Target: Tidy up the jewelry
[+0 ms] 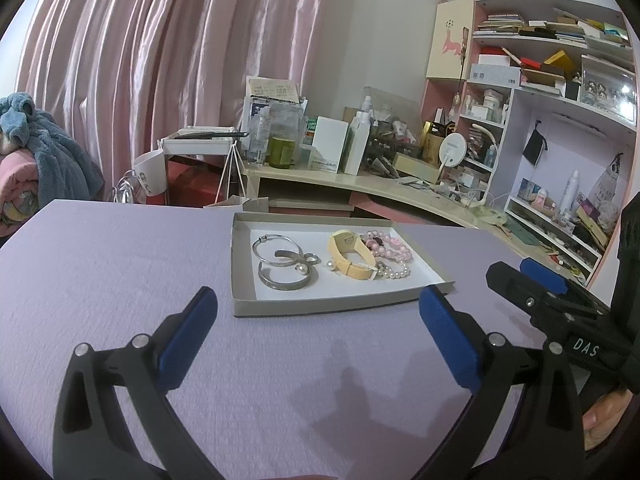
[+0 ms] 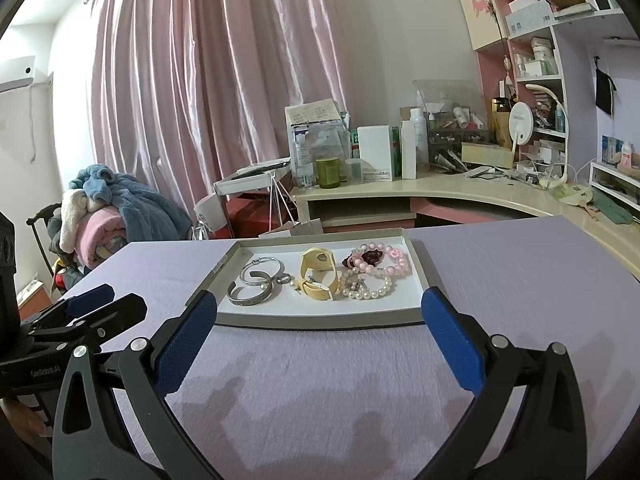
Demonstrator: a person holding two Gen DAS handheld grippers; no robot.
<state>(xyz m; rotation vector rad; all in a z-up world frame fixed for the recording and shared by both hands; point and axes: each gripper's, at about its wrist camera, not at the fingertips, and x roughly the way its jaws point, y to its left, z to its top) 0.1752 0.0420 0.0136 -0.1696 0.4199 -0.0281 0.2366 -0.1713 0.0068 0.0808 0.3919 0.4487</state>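
All the jewelry's sitting in a shallow cardboard tray [image 2: 416, 264] on my lavender bench [image 2: 520, 280]. Silver bangles [image 2: 256, 282] and a small ring [image 2: 283, 279] are on the tray's left side, a yellow watch [image 2: 316, 276] is in the middle, and a white pearl bracelet [image 2: 368, 286] with a pink bead bracelet [image 2: 386, 260] are on the right. There's something dark red tucked by the pink beads, maybe a scrunchie, hard to tell. My right hand-held gripper [image 2: 318, 336] hovers just short of the tray's near edge, fingers spread wide, nothing in them. My left hand-held gripper [image 1: 318, 334] is the same: wide open, empty, lined up toward the tray's near left corner. Behind the bench there's a cluttered desk [image 2: 460, 188] and pink curtains [image 2: 224, 60].
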